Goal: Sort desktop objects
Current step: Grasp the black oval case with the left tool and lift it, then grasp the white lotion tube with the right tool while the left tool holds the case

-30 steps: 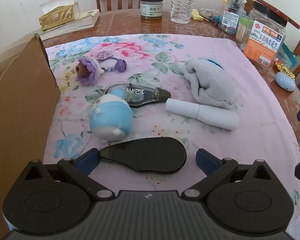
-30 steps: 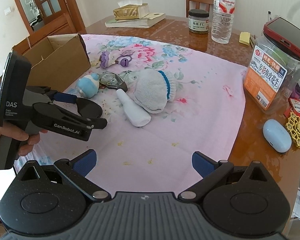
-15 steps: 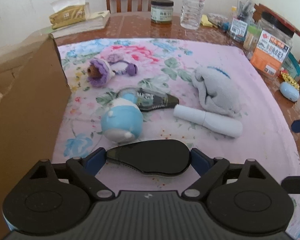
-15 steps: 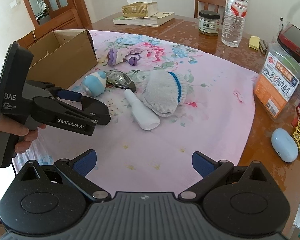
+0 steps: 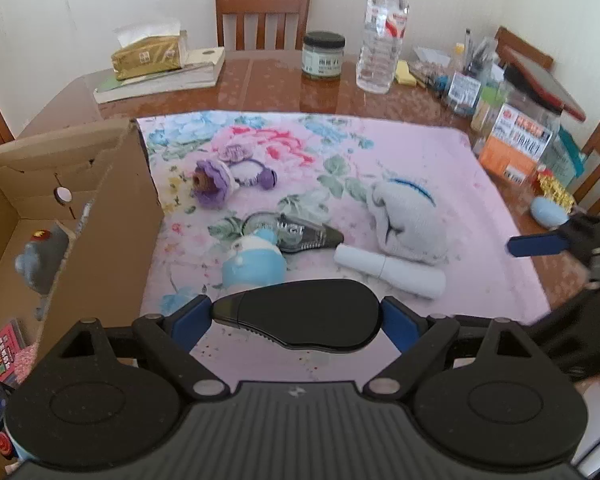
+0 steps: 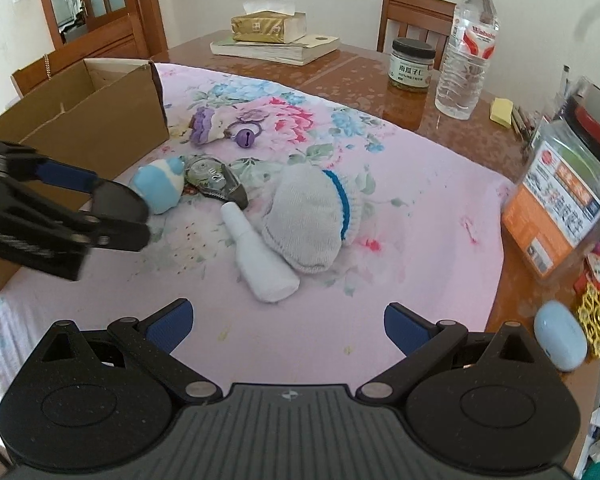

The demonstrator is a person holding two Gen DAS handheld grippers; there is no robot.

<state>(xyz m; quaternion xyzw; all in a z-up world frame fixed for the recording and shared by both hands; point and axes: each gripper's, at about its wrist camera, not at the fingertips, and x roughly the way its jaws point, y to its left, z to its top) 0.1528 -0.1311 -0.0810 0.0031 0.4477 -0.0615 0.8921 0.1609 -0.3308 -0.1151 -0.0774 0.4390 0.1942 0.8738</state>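
My left gripper is shut on a black teardrop-shaped correction tape and holds it above the pink floral cloth, beside the cardboard box; it also shows in the right wrist view. On the cloth lie a blue-white round toy, a clear correction tape, a white tube, a grey sock and a purple crochet keychain. My right gripper is open and empty above the cloth's near edge, short of the white tube.
The box holds a grey toy and small items. On the wooden table stand a water bottle, a dark-lidded jar, a tissue box on books, a snack jar and a blue case.
My left gripper closed on the black correction tape and lifted it, moving left toward the box, whose inside now shows. My right gripper drifted a little forward and stayed open.
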